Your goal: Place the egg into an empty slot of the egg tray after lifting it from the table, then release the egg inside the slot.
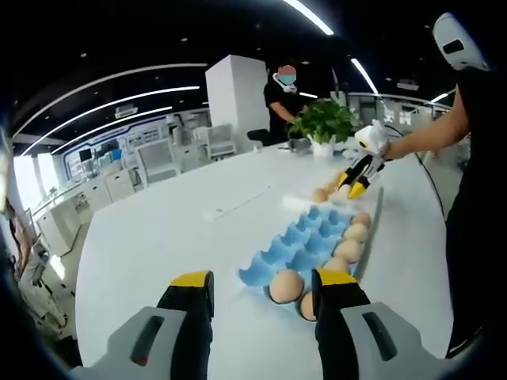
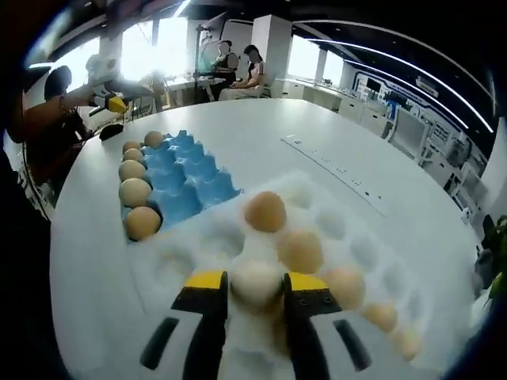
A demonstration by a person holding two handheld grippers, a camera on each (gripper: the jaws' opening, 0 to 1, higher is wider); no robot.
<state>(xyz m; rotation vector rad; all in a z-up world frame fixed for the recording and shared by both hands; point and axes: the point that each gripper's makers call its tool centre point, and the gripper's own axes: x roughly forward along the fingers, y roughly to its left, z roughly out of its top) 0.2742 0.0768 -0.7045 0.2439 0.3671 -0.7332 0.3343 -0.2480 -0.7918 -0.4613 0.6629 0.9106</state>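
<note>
1. One broad white table [image 1: 174, 229] carries everything, its bare top running off toward desks and chairs at the far side of the room.
2. A white foam tray [image 2: 341, 229] lies nearest in the right gripper view, with several eggs sitting in its hollows; one brown egg [image 2: 265, 211] sits toward its far edge.
3. The blue egg tray [image 1: 305, 245] lies just beyond the white one in the right gripper view. In the left gripper view its right-hand edge is lined with a row of eggs [image 1: 354, 233], while the blue slots beside them are vacant.
4. A person in dark clothes stands along the right edge of the left gripper view, reaching an arm over the far end of the table. Another person stands behind the table near a potted plant [image 1: 323, 125].
5. The right gripper [image 2: 256, 286] has its yellow-tipped jaws closed against a pale egg [image 2: 255, 282], which sits between them over the white foam tray, not in the blue one. Whether it is lifted clear of the foam cannot be told.
6. The left gripper [image 1: 262, 286] hovers above the table at the near end of the blue tray, its jaws spread apart and gripping nothing; an egg [image 1: 286, 286] in the tray's near corner shows between them.
</note>
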